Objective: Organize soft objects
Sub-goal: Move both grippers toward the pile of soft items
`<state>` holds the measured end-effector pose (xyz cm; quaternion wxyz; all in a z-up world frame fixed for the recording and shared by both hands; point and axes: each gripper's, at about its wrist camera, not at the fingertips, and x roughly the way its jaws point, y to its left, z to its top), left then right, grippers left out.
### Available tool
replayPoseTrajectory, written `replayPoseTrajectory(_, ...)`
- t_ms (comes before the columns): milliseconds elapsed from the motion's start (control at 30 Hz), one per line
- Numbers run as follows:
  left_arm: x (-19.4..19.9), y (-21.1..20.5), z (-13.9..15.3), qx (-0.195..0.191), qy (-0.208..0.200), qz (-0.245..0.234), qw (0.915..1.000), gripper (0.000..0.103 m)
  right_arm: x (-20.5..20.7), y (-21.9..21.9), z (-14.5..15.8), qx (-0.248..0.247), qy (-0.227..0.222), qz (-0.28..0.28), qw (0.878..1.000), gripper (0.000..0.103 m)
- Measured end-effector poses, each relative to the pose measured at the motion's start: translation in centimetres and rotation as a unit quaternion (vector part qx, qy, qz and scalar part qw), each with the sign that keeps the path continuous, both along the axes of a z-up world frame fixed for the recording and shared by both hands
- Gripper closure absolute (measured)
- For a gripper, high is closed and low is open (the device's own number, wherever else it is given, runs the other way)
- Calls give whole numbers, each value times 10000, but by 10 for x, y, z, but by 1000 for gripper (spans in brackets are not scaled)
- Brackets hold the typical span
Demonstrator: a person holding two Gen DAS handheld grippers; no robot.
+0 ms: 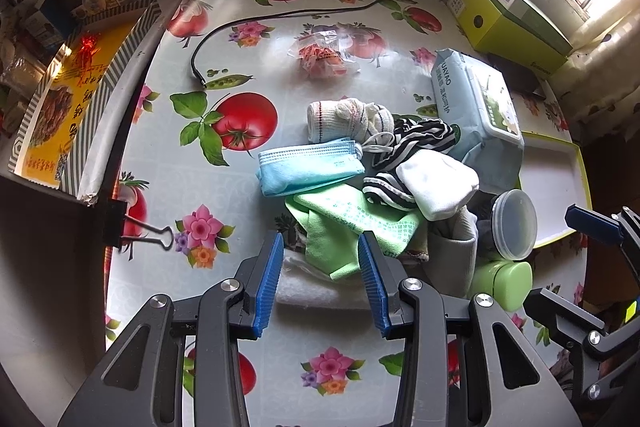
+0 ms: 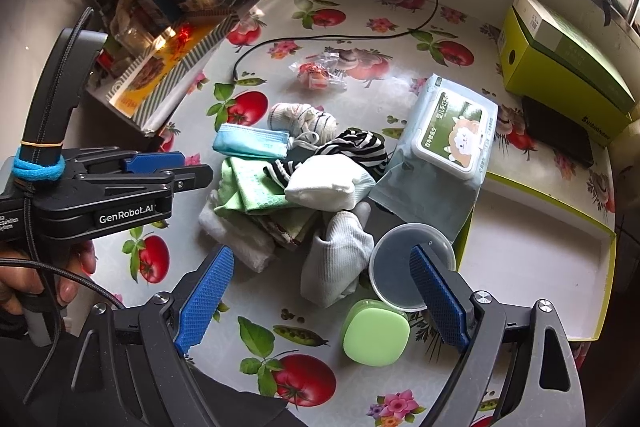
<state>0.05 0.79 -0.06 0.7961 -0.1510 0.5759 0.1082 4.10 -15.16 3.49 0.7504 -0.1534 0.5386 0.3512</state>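
Green cloth [image 1: 344, 223] between open left claw [image 1: 320, 267] | right claw [image 2: 320, 291] open | white towel [image 2: 236, 239] clearer in right view

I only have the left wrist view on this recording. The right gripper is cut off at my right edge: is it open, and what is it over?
Observer: The right gripper is open and holds nothing; between its fingers lies the grey sock.
Operator: I see a round clear lid with something green under it. What is that green thing?
Observer: A light green, rounded-square case, closed, lying flat on the tablecloth, partly under the clear lid.
Operator: Is there a picture on the wipes pack?
Observer: Yes, the wipes pack has a cartoon sheep on its flip lid.
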Motion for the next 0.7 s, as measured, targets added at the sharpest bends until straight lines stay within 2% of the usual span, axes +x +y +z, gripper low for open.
replayPoseTrajectory(267, 0, 0, -3, 109, 75, 5, 9999, 63, 1, 0, 0, 7, 3, -9, 10000, 12)
replayPoseTrajectory(700, 0, 2, -6, 5, 90, -14, 10000, 63, 4, 1, 0, 18, 23, -7, 10000, 15)
